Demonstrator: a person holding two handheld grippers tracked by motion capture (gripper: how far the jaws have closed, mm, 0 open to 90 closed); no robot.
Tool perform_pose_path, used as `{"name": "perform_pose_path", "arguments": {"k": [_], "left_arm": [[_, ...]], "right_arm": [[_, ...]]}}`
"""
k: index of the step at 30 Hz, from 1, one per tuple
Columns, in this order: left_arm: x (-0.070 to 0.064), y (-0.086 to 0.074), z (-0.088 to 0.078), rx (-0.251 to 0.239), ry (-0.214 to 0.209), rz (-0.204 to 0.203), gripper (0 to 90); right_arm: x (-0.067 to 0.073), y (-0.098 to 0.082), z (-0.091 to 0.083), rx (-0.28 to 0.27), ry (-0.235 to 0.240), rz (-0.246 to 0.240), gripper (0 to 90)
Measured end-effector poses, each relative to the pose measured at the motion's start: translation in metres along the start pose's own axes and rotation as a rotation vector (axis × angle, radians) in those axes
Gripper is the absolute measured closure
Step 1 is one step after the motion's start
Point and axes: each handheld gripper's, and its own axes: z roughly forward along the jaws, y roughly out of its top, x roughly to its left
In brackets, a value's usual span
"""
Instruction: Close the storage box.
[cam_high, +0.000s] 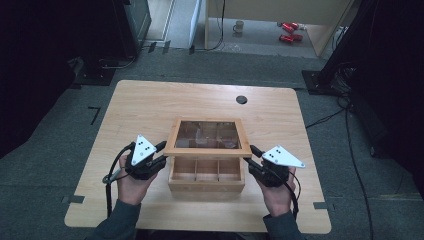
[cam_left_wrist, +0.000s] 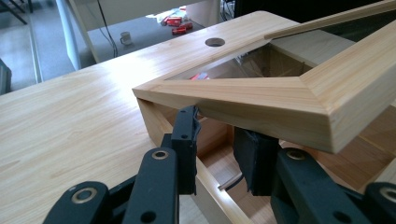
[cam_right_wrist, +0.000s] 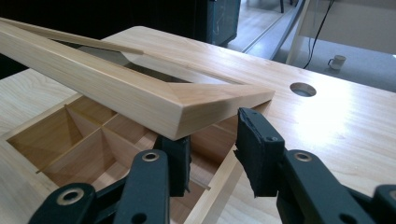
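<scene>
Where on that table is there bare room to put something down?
Bare wood lies between the wooden box and the table's far edge, around the round hole, and along both side edges. It is crowded beside the box, where each hand-held gripper sits under the glass lid.

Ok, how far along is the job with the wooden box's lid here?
Done: the glass-paned lid is raised at the front of the box, baring the front compartments. In hand: the left gripper and right gripper sit under its front corners, jaws apart. Left: swinging it fully open or setting it down; which can't be told.
</scene>
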Motion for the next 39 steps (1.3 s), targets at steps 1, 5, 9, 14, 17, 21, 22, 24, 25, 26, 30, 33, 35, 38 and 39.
{"name": "perform_pose_path", "arguments": {"k": [1, 5, 9, 14, 17, 21, 22, 24, 25, 26, 30, 33, 35, 38, 39], "left_arm": [[0.0, -0.001, 0.0, -0.001, 0.0, -0.005, 70.8], [-0.001, -0.003, 0.0, -0.001, -0.002, -0.01, 70.8], [-0.002, -0.005, 0.0, 0.0, -0.001, -0.013, 70.8], [-0.002, -0.009, 0.0, 0.003, -0.011, -0.021, 70.2], [-0.003, -0.011, 0.0, 0.002, -0.019, -0.03, 66.7], [-0.006, -0.015, -0.004, -0.001, -0.031, -0.045, 60.0], [-0.006, -0.016, -0.006, -0.002, -0.035, -0.047, 58.5], [-0.007, -0.018, -0.008, 0.002, -0.058, -0.058, 55.6], [-0.008, -0.019, -0.009, 0.005, -0.066, -0.058, 54.2], [-0.009, -0.021, -0.01, 0.008, -0.069, -0.052, 53.3], [-0.011, -0.024, -0.015, 0.004, -0.091, -0.059, 51.5], [-0.013, -0.026, -0.018, 0.002, -0.107, -0.064, 51.2], [-0.014, -0.026, -0.019, -0.001, -0.112, -0.062, 51.1], [-0.017, -0.027, -0.021, -0.006, -0.11, -0.06, 50.8], [-0.018, -0.028, -0.021, -0.003, -0.105, -0.057, 50.4]], "right_arm": [[0.001, -0.001, -0.001, 0.0, 0.001, 0.002, 65.0], [0.005, -0.003, -0.006, -0.005, 0.004, -0.001, 61.8], [0.011, -0.003, -0.01, -0.008, 0.003, -0.027, 60.4], [0.015, -0.005, -0.012, -0.002, -0.009, -0.029, 60.2], [0.015, -0.007, -0.012, 0.005, -0.008, -0.028, 60.2], [0.016, -0.01, -0.012, 0.015, -0.008, -0.022, 60.2], [0.016, -0.011, -0.012, 0.017, -0.008, -0.022, 60.2], [0.017, -0.013, -0.012, 0.018, -0.008, -0.023, 60.2], [0.017, -0.013, -0.012, 0.02, -0.01, -0.023, 60.2], [0.017, -0.014, -0.012, 0.021, -0.013, -0.025, 60.2], [0.019, -0.016, -0.012, 0.027, -0.018, -0.034, 60.2], [0.019, -0.019, -0.012, 0.034, -0.019, -0.035, 60.2], [0.02, -0.021, -0.011, 0.038, -0.02, -0.04, 60.1], [0.021, -0.024, -0.01, 0.048, -0.021, -0.041, 59.9], [0.021, -0.025, -0.01, 0.049, -0.021, -0.041, 59.9]]}}
